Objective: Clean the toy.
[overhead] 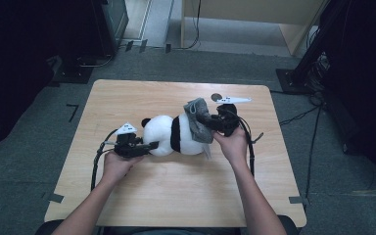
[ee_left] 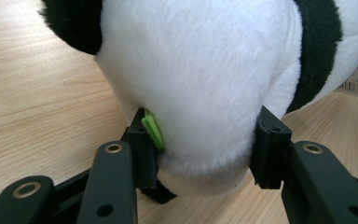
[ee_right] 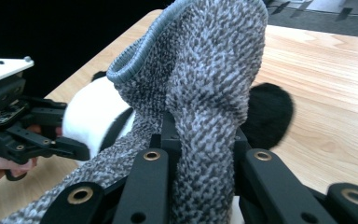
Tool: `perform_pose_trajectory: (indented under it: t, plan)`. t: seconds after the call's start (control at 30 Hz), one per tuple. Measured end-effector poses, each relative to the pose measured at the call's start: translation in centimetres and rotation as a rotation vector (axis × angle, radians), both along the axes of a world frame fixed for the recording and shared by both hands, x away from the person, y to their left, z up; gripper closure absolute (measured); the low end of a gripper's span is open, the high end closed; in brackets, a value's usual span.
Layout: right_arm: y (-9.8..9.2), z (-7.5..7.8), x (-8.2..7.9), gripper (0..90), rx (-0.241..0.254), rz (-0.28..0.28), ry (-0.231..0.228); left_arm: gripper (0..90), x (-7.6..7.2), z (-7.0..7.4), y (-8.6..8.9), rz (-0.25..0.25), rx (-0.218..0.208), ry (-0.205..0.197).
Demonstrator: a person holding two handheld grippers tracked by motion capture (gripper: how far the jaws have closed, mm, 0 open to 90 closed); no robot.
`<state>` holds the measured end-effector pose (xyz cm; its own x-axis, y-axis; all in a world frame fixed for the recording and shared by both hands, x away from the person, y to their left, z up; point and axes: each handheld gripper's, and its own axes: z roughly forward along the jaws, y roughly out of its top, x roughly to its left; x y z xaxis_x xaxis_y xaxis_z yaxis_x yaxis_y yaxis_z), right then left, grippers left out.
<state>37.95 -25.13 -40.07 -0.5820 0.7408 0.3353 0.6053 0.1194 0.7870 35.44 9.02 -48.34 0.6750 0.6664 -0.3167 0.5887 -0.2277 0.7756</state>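
Clamping hard, my right claw [ee_right: 200, 140] had its jaws pinched tight on the grey knitted sock [ee_right: 205, 70], the cuff standing up at twelve o'clock. My left claw [ee_left: 205, 158], jaws partly closed, squeezed the white end of the plush panda [ee_left: 191, 70]. On the wooden table [overhead: 176, 196], that panda [overhead: 174, 134] lay mid-table, the sock [overhead: 198, 122] draped over its three o'clock end.

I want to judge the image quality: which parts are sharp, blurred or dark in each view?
High view: table evenly lit, surroundings dark. Left gripper view: panda toy slightly soft up close, wood grain sharp. Right gripper view: grey sock sharp, background black at upper left.
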Motion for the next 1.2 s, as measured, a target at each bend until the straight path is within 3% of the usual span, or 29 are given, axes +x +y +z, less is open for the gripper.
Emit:
perform_pose_trajectory:
  t: [0.27, 0.37, 0.53, 0.63, 0.77, 1.03, 1.1, 1.2]
  plan:
    - [-2.3, -1.4, 0.4, 78.8, -0.002, -0.081, 0.017, 52.7, 0.1, -0.2, 0.2, 0.002, -0.01, 0.011]
    - [-3.1, -2.0, 0.7, 78.9, -0.033, -0.115, 0.043, 52.7, 0.1, -0.2, 0.2, 0.001, -0.01, 0.009]
    - [-3.5, -0.3, 0.2, 78.9, 0.011, -0.113, 0.02, 52.5, 0.0, -0.3, 0.2, 0.005, -0.011, 0.002]
    - [-2.1, 1.5, -0.5, 78.9, 0.021, -0.075, -0.035, 52.3, -0.1, -0.2, 0.1, 0.008, -0.009, -0.006]
    - [1.4, 3.0, -1.4, 78.8, 0.017, 0.017, -0.085, 51.9, -0.4, -0.1, -0.1, 0.014, -0.004, -0.018]
    - [7.5, 2.4, -1.0, 78.7, 0.011, 0.135, -0.056, 51.3, -0.9, -0.3, -0.1, 0.02, 0.0, -0.046]
    - [8.9, 2.5, -0.9, 78.7, 0.036, 0.156, -0.054, 51.1, -0.9, -0.3, -0.2, 0.019, 0.005, -0.051]
    - [12.1, 2.4, -0.4, 78.6, 0.008, 0.199, -0.041, 51.0, -0.9, -0.3, -0.2, 0.021, 0.009, -0.053]
